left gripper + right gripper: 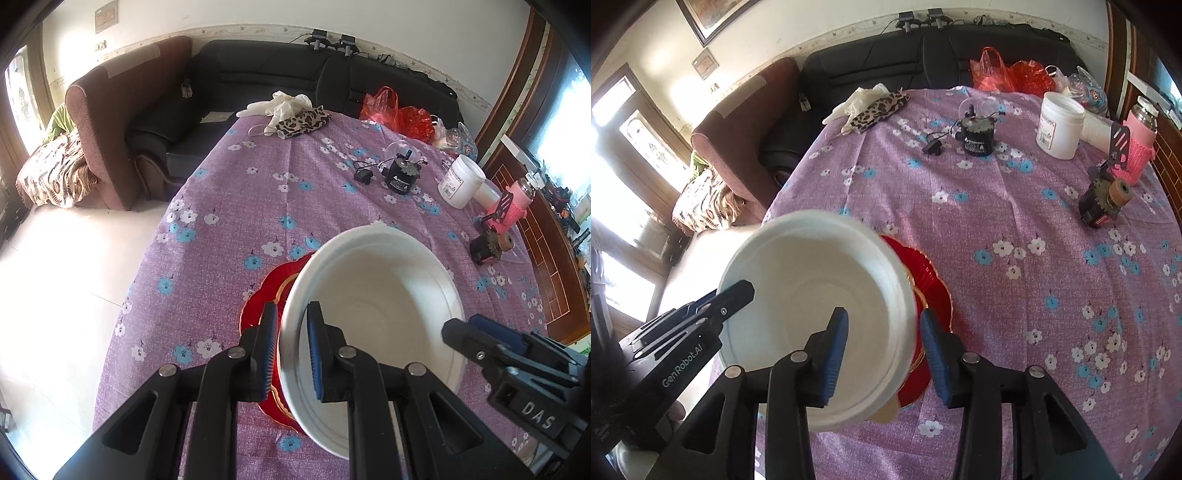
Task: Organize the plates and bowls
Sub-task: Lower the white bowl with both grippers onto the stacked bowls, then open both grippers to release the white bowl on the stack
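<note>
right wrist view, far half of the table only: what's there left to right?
White gloves → leopard-print cloth → small black adapter → black motor → white jar → pink-sleeved flask.

Red plate (258, 314) mostly hidden beneath white bowl (376, 295), jar label (1047, 131) too small to read, worktop (1034, 295) cut off at frame edges

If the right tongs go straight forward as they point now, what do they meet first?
Probably the white bowl: its rim already sits between the open right tongs. Past it lies the red plate on the tablecloth; depth is unclear.
</note>
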The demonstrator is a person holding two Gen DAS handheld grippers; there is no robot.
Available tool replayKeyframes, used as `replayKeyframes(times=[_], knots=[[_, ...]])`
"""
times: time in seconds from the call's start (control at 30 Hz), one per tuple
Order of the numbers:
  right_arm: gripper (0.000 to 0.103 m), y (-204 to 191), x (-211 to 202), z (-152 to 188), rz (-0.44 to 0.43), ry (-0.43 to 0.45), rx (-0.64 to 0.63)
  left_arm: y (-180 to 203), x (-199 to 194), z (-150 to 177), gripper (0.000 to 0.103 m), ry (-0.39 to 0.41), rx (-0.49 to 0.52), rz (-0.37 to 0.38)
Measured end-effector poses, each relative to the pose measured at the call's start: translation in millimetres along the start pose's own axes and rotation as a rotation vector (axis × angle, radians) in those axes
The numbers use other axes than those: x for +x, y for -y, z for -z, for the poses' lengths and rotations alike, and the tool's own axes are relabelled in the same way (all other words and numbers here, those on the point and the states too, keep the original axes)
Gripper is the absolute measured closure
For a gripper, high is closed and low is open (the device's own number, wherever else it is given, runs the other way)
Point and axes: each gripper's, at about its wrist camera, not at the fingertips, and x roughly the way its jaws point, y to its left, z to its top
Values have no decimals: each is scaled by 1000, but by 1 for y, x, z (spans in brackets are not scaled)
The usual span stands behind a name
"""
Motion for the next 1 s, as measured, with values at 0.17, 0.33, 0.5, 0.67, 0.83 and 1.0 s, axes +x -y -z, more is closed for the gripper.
replayKeyframes(times=[0.17, 0.33, 0.5, 0.67, 0.83, 1.0], knots=[[59, 3, -2, -3, -5, 12, 12, 0, 0, -1, 89, 2, -4, 4], [59, 5, -1, -3, -10, 8, 17, -7, 0, -5, 77, 19, -38, 1], [59, 6, -2, -3, -6, 14, 16, -12, 2, -9, 75, 27, -44, -18], [59, 8, -1, -4, -4, 16, 20, -14, 0, -11, 73, 32, -54, 4], [59, 11, -3, -3, 0, 21, 34, -14, -7, -12, 55, 38, -71, 55], [59, 14, -5, -3, 1, 29, 49, -20, -16, -14, 40, 44, -130, 115]])
